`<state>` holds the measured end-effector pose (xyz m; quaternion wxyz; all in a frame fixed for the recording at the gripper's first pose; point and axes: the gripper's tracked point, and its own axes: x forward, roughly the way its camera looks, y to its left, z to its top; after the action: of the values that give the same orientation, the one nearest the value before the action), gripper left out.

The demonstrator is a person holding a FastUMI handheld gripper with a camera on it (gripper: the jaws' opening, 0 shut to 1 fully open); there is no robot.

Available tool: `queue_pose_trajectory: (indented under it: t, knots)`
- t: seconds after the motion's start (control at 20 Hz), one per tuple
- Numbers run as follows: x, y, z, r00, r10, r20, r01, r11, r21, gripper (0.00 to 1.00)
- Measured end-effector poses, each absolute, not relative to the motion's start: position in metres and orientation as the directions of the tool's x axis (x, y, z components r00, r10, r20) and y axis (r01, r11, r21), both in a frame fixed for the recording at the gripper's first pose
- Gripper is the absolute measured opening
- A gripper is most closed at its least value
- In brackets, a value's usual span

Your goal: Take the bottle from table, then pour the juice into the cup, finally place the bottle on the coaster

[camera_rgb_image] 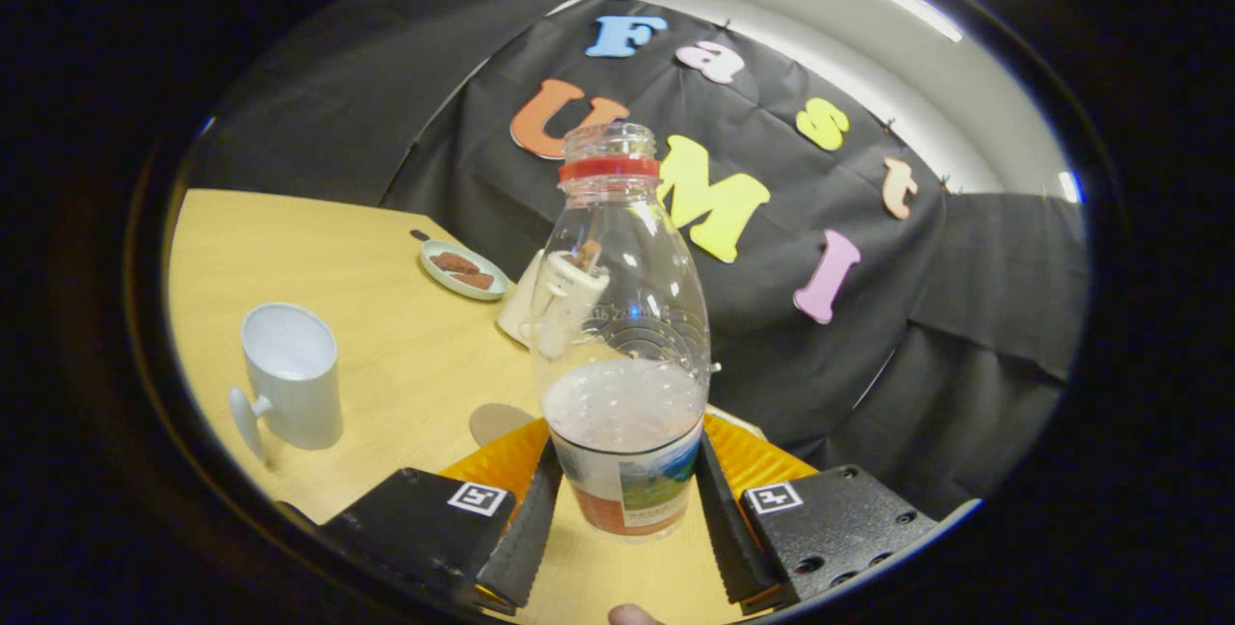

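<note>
My fingers pinch bottle low at label, centre frame, neck upright so juice stays in. Cup lower left, mouth open for pour. Coaster just left of bottle.

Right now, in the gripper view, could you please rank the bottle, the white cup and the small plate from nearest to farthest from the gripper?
1. The bottle: between the fingers of the gripper, which press on its lower sides.
2. The white cup: on the table, ahead and off to the left of the fingers.
3. The small plate: well beyond the cup, near the black cloth wall.
</note>
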<state>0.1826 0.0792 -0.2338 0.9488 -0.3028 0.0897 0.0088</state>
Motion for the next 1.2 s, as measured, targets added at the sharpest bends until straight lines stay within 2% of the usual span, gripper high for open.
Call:
queue_pose_trajectory:
  t: [0.2, 0.45, 1.2]
  knots:
    - [0.183, 0.099, -0.241, 0.991, -0.026, -0.129, -0.08, 0.658, -0.749, 0.75]
    - [0.178, 0.12, -0.262, 0.994, 0.011, -0.107, -0.099, 0.489, -0.866, 0.75]
    - [0.172, 0.119, -0.26, 0.996, 0.063, -0.071, -0.079, 0.135, -0.988, 0.75]
